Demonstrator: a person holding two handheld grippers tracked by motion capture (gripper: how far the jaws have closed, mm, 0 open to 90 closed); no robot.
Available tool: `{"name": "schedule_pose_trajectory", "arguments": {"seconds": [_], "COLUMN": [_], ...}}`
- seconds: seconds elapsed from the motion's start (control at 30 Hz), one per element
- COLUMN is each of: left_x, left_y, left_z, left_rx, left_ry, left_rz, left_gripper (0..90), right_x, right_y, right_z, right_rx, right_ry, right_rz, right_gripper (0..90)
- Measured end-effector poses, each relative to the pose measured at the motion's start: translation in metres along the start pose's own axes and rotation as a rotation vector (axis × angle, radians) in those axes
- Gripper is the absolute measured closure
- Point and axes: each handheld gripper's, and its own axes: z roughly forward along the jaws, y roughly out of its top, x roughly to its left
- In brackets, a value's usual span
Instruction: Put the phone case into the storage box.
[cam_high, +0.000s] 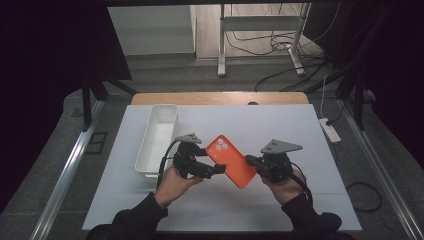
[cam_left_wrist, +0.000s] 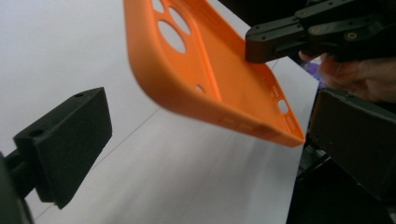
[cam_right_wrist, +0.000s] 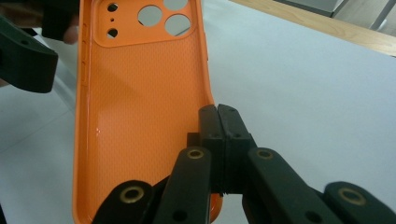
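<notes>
orange phone case (cam_high: 231, 161), no readable writing

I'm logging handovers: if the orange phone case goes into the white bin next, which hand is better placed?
Probably right: the right tongs are shut on the orange phone case; the left tongs stand open beside it, though nearer the white bin.

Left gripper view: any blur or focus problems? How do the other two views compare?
Left gripper view: the near edge of the orange silicone phone case is smeared and soft, and the white table sheet beneath shows streaks. Right gripper view: the case's dotted inner texture is sharp, with a small glint on its left rim; the black jaws are crisp. High view: dim dark surroundings, evenly lit table, coarse detail.
</notes>
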Motion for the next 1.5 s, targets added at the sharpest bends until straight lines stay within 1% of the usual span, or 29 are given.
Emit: {"name": "schedule_pose_trajectory", "arguments": {"seconds": [0.07,0.13,0.17,0.23,0.33,0.43,0.5,0.67,0.7,0.77,0.87,0.9,0.97,1.0,1.07,1.1,1.23,1.3,1.4,1.5], "left_x": [0.0,0.0,0.0,0.001,0.002,0.003,0.005,0.006,0.006,0.006,0.007,0.007,0.006,0.006,0.006,0.007,0.006,0.006,0.007,0.007], "left_y": [0.0,0.001,0.001,0.001,0.001,0.001,0.0,-0.001,-0.001,-0.001,-0.002,-0.002,-0.002,-0.002,-0.003,-0.003,-0.004,-0.004,-0.005,-0.005], "left_z": [0.001,0.002,0.003,0.004,0.005,0.006,0.006,0.007,0.007,0.007,0.007,0.007,0.007,0.006,0.006,0.006,0.005,0.005,0.005,0.005], "left_rx": [-0.003,-0.001,0.001,0.002,0.006,0.007,0.009,0.011,0.015,0.015,0.013,0.013,0.006,0.006,-0.001,-0.006,-0.012,-0.019,-0.025,-0.023], "left_ry": [0.002,0.001,-0.003,-0.012,-0.022,-0.046,-0.07,-0.1,-0.104,-0.112,-0.13,-0.13,-0.133,-0.145,-0.15,-0.16,-0.172,-0.177,-0.183,-0.17], "left_rz": [-0.005,-0.007,-0.009,-0.014,-0.03,-0.056,-0.071,-0.106,-0.108,-0.116,-0.136,-0.136,-0.144,-0.152,-0.168,-0.182,-0.214,-0.239,-0.259,-0.251], "left_gripper": [0.7,4.0,4.0,7.3,13.9,22.7,30.4,40.8,44.5,47.9,56.0,59.4,63.3,63.3,69.1,72.3,79.0,82.8,84.8,85.2], "right_x": [0.001,0.002,0.003,0.005,0.007,0.008,0.009,0.01,0.01,0.01,0.011,0.012,0.012,0.013,0.014,0.014,0.013,0.013,0.013,0.013], "right_y": [0.0,0.0,0.0,0.0,0.0,0.0,0.001,0.001,0.001,0.001,0.001,0.001,0.001,0.001,0.001,0.001,0.001,0.001,0.0,0.0], "right_z": [0.0,0.001,0.002,0.003,0.004,0.004,0.004,0.003,0.003,0.003,0.003,0.003,0.003,0.004,0.004,0.004,0.004,0.004,0.004,0.005], "right_rx": [-0.001,0.001,0.0,0.001,-0.004,-0.008,-0.015,-0.025,-0.029,-0.032,-0.04,-0.041,-0.041,-0.041,-0.042,-0.043,-0.047,-0.048,-0.048,-0.045], "right_ry": [0.001,0.005,0.006,0.007,0.012,0.01,0.01,0.004,0.005,0.003,0.002,0.002,0.0,0.001,0.002,0.002,0.004,0.003,0.007,0.009], "right_rz": [-0.001,-0.001,-0.004,-0.011,-0.014,-0.017,-0.018,-0.03,-0.029,-0.03,-0.035,-0.037,-0.038,-0.039,-0.044,-0.044,-0.037,-0.031,-0.031,-0.041], "right_gripper": [89.6,89.7,89.7,89.7,89.6,89.7,89.6,89.6,89.6,89.6,89.6,89.6,89.6,89.6,89.6,89.6,89.5,89.3,89.1,88.6]}}
